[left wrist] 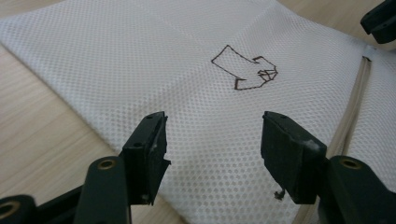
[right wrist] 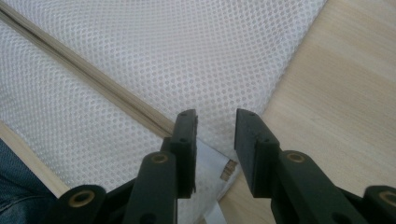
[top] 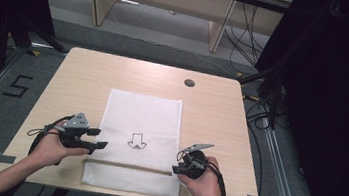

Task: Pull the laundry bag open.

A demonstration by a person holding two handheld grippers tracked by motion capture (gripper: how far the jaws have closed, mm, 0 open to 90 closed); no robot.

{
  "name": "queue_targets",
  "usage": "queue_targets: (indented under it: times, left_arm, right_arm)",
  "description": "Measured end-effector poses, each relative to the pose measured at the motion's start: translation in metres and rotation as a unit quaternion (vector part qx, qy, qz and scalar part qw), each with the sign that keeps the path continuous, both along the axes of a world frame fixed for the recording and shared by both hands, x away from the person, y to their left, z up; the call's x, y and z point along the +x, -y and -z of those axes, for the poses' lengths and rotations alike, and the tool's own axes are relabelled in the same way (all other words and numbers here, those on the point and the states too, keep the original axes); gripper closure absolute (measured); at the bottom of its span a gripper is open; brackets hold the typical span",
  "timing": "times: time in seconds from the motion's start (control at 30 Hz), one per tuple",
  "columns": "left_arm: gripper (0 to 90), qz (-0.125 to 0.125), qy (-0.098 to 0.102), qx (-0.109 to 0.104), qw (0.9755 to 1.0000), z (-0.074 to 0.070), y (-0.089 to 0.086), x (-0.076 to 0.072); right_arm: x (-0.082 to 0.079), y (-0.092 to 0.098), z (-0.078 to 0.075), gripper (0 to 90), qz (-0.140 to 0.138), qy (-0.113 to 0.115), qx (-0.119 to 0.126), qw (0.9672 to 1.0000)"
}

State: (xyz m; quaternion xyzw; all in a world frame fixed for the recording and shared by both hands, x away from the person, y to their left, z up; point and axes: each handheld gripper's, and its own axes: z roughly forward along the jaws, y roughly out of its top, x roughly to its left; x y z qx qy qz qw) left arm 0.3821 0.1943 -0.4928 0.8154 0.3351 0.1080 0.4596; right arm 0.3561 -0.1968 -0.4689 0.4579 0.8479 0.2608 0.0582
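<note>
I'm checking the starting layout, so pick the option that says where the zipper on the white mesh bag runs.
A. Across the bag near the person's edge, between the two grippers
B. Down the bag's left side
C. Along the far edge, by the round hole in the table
A: in the high view the zipper crosses the white mesh bag near the person's edge, between the left gripper and the right gripper.

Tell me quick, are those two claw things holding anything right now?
Left gripper: open, holding nothing, jaws wide above the white mesh bag.
Right gripper: open, holding nothing, jaws at the bag's zipper end.
</note>
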Motion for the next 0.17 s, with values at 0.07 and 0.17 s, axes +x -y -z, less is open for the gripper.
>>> queue_targets:
  times: [0.07, 0.17]
  left_arm:
    - [40.6, -0.013, -0.001, -0.005, 0.9999, -0.0003, -0.0034, 0.0012]
    - [40.7, -0.019, 0.0, -0.011, 0.9998, -0.0015, -0.0078, 0.0037]
  right_arm:
    - [-0.0005, 0.0001, -0.0003, 69.8, -0.003, 0.004, 0.001, 1.0]
    - [-0.0006, -0.0006, -0.0008, 69.8, -0.001, 0.009, 0.004, 0.9999]
